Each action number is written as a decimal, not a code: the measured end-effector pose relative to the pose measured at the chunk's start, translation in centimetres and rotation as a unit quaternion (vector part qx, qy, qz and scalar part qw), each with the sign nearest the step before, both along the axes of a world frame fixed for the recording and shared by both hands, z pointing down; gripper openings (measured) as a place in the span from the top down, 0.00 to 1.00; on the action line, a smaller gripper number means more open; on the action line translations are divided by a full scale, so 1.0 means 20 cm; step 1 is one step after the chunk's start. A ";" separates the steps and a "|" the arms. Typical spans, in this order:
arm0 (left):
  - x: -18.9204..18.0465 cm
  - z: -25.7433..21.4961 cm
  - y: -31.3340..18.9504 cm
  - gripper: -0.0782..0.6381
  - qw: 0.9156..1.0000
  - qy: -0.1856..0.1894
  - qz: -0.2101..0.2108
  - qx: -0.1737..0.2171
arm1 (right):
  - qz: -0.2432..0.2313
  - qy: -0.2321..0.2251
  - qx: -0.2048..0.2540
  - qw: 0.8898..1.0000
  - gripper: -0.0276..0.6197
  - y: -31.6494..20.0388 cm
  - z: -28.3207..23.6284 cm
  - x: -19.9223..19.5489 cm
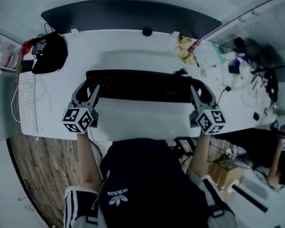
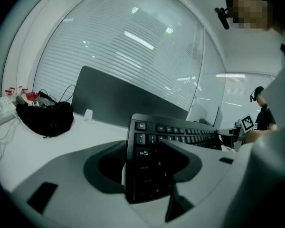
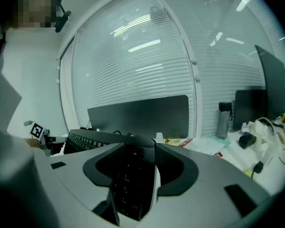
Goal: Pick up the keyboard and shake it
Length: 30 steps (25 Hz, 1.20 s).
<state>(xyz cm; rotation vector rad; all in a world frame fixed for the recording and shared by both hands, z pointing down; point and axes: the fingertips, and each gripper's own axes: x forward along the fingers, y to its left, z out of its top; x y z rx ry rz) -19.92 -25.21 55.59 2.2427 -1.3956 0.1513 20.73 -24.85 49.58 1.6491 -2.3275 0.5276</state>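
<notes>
Two hand-held grippers, nearest the person: left gripper [image 1: 88, 90] clamped on the left short end of the keyboard [image 1: 142, 85], right gripper [image 1: 198, 91] clamped on its right short end. Keyboard: black, long axis running straight across from one gripper to the other, directly ahead of both, so neither hand is nearer. Beyond: white desk [image 1: 133, 46], above which the keyboard appears raised, with a pale shadow behind it; a shake would likely need both ends moved together.
</notes>
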 end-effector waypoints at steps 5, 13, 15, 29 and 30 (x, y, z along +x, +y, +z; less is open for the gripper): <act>-0.02 -0.20 -0.02 0.58 0.998 -0.001 -0.007 0.069 | -0.004 0.001 0.051 0.999 0.65 -0.01 -0.19 -0.02; -0.09 -0.61 -0.02 0.59 0.984 -0.001 -0.015 0.180 | -0.018 0.007 0.140 0.990 0.65 0.02 -0.57 -0.07; -0.11 -0.71 0.00 0.59 0.979 0.001 -0.020 0.202 | -0.028 0.022 0.166 0.985 0.65 0.03 -0.70 -0.12; -0.29 -1.21 0.25 0.59 0.950 0.016 -0.049 0.309 | -0.054 0.023 0.280 0.958 0.65 0.25 -1.24 -0.26; -0.32 -1.25 0.28 0.59 0.947 0.016 -0.052 0.317 | -0.054 0.020 0.286 0.956 0.65 0.27 -1.27 -0.28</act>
